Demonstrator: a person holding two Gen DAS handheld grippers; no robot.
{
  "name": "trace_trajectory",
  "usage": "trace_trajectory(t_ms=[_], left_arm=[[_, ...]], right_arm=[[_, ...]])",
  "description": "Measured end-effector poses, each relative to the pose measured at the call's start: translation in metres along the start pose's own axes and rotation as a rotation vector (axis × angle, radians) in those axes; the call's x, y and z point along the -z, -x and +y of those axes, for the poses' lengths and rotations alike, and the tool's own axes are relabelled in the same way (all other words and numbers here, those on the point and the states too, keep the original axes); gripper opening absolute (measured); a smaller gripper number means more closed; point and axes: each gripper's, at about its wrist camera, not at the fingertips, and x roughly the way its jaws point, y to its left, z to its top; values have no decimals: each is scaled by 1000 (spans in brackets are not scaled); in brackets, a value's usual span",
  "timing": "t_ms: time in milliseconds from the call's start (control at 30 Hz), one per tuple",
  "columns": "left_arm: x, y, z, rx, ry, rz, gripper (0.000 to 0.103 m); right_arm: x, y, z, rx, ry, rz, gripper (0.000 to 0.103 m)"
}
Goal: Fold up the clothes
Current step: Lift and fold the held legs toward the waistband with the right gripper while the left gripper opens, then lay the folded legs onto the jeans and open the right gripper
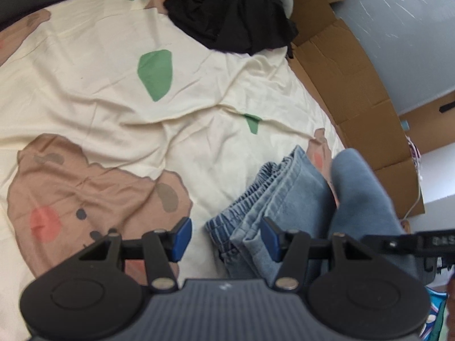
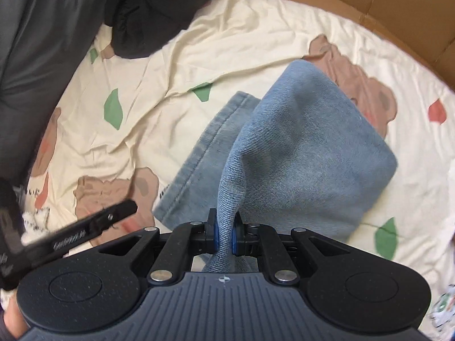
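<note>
Right gripper [image 2: 224, 236] pinching jeans [image 2: 298, 153]; left gripper [image 1: 224, 237] spread, idling near waistband [image 1: 244, 201]. Risking denim slipping, unfolding.

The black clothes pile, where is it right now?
The black clothes pile sits at the far end of the bed sheet, beside the cardboard, well beyond the jeans.

Light-blue jeans [image 2: 298, 147], partly folded, one end lifted, elastic waistband bunched

Cream bedsheet [image 1: 85, 65] with bear and leaf print; flattened cardboard [image 1: 355, 85] alongside bed, grey-blue wall [image 1: 398, 28] beyond.
</note>
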Motion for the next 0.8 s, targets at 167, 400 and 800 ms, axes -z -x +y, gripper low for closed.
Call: trace_trajectory(t_ms=[167, 400, 800], left_arm=[[0, -1, 5, -9, 10, -2, 57], [-2, -3, 5, -16, 13, -8, 57], [-10, 3, -8, -42, -64, -4, 57]], right_arm=[[-2, -15, 5, -17, -35, -11, 8], [-11, -24, 10, -55, -56, -34, 8], [2, 2, -16, -267, -151, -137, 41]])
